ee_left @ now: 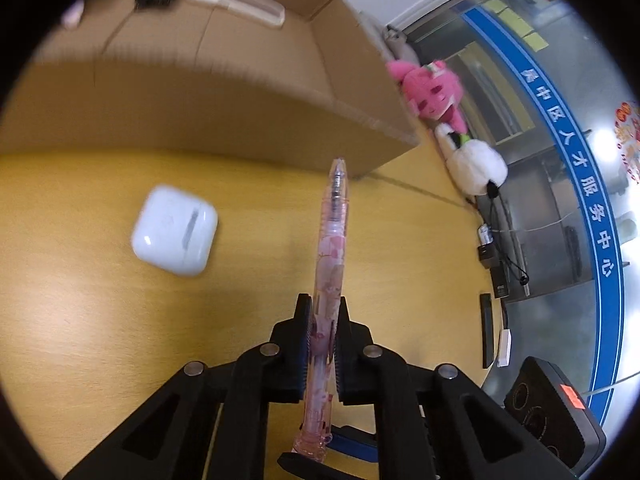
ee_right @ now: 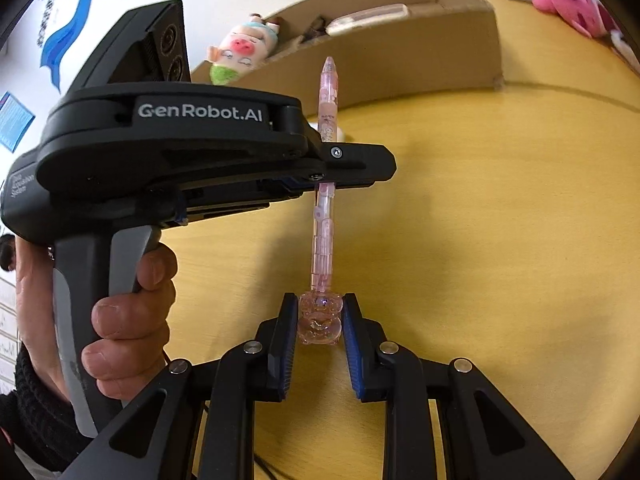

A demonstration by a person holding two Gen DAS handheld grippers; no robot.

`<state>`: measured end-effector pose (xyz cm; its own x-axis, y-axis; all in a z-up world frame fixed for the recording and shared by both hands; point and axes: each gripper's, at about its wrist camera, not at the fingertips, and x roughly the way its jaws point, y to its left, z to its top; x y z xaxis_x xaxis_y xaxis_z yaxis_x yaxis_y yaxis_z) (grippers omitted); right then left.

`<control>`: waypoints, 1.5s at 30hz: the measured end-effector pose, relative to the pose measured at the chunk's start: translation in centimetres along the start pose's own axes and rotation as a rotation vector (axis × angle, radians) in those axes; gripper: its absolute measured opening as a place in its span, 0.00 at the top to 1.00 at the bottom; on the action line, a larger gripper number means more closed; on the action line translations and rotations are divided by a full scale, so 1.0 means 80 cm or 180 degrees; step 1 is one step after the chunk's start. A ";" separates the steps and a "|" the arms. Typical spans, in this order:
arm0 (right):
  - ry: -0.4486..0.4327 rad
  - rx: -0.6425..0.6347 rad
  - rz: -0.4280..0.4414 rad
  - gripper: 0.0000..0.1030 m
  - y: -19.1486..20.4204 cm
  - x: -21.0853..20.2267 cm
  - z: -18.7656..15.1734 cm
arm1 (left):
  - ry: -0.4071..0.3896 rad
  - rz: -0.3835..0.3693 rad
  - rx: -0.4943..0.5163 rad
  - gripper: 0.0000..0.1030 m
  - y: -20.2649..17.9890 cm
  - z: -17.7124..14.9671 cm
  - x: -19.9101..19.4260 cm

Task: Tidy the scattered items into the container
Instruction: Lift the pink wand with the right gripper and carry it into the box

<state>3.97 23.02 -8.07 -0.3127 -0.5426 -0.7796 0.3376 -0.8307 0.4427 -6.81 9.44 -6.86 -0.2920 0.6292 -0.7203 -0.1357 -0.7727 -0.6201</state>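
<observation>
Here, in the left wrist view, you have the left gripper (ee_left: pixel 324 320) clamped narrow on the pen (ee_left: pixel 331 264), its pads pressing the barrel low down, near the decorated end. The pen runs straight out ahead of the jaws, tip toward the box (ee_left: pixel 224 120), above the yellow table (ee_left: pixel 80 300). It is a slim, clear pink pen with a printed pink pattern and a see-through tip section. The white case (ee_left: pixel 175 231) lies on the table to the left of the pen, just short of the box wall. Inside the box you can see 1 pale flat item and 1 dark one, blurred.

In the right wrist view, the right gripper (ee_right: pixel 320 320) is closed on the pen's (ee_right: pixel 325 216) chunky clear pink end ornament, pads touching both of its sides. The left gripper (ee_right: pixel 352 164) crosses from the left and grips the barrel midway, your hand (ee_right: pixel 132 312) on its handle. The tip points up toward the box (ee_right: pixel 400 60), well short of its rim.

So both grippers hold 1 pen: this looks like a handover or a 2-handed carry, with the drop into the box not yet done. I judge the next move calls for 1 gripper to let go, then a lift over the near wall and a release inside. The case seems left for later.
</observation>
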 end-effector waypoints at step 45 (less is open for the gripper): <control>0.0976 0.0107 0.0497 0.77 0.072 0.226 0.329 | 0.0366 0.0869 0.0063 0.92 0.168 0.295 -0.034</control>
<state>-23.08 5.11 -7.99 0.0235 -0.6049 -0.7960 0.3292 -0.7471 0.5775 -30.20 -4.61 -5.93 -0.2111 0.4023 -0.8908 -0.0858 -0.9155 -0.3931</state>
